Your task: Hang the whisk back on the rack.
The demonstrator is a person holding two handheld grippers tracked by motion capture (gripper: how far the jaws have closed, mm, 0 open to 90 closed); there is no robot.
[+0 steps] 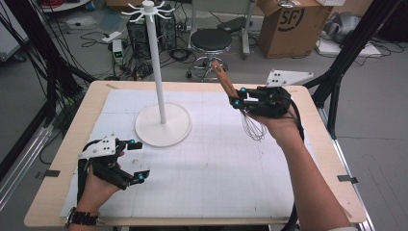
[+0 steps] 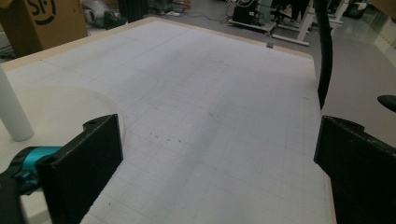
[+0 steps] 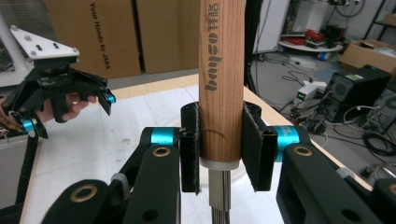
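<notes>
The right tongs (image 3: 219, 149) are clamping a whisk (image 1: 235, 98) by its wooden handle, holding it tilted in the air above the desk (image 1: 308, 144), wire end hanging down. The left tongs (image 1: 134, 161) are sitting wide open with nothing in them, near the white stand (image 1: 161, 122).

Even, soft indoor light fell from above, leaving only faint shadows on the pale desk (image 1: 216, 163). The high view looked slightly soft and low in detail. In the left gripper view the desk appeared dimmer and greyish, with the near black tongs (image 2: 219, 163) blurred.
</notes>
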